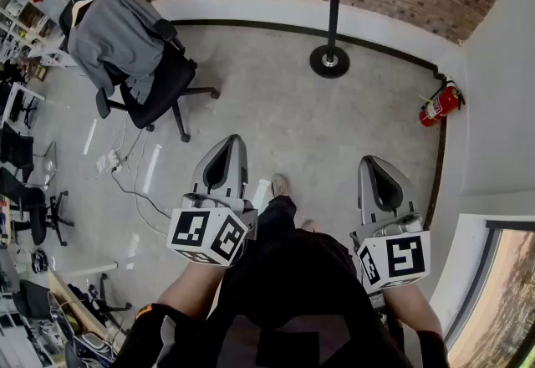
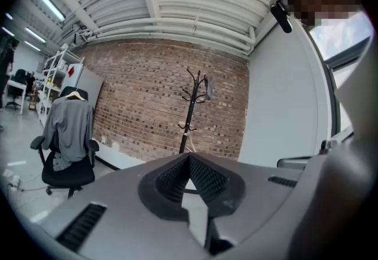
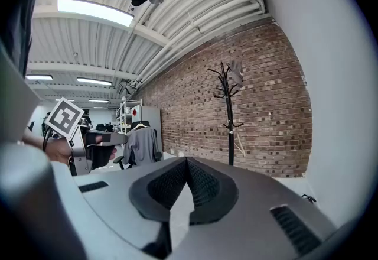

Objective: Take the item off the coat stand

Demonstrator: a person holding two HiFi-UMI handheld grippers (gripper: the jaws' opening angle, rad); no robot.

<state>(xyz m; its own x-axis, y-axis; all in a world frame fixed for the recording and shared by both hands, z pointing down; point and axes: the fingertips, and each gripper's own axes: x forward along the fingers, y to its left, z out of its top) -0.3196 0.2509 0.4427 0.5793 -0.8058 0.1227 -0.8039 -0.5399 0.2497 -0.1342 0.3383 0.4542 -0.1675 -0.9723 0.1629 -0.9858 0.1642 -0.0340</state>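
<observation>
A black coat stand (image 2: 192,112) rises before the brick wall, well ahead of both grippers. A small grey item (image 2: 208,88) hangs from one of its upper hooks, also seen as the grey item (image 3: 237,73) on the coat stand (image 3: 229,117) in the right gripper view. The head view catches only the stand's pole and round base (image 1: 329,62). My left gripper (image 1: 234,142) and right gripper (image 1: 373,162) are held side by side at waist height, pointing at the stand. Both are shut and hold nothing: left gripper (image 2: 189,158), right gripper (image 3: 187,161).
An office chair (image 1: 138,65) with a grey garment draped over it stands at the left, with cables (image 1: 125,167) on the floor beside it. A red fire extinguisher (image 1: 440,104) sits by the right wall. Shelves and desks line the far left. A bare concrete floor lies between me and the stand.
</observation>
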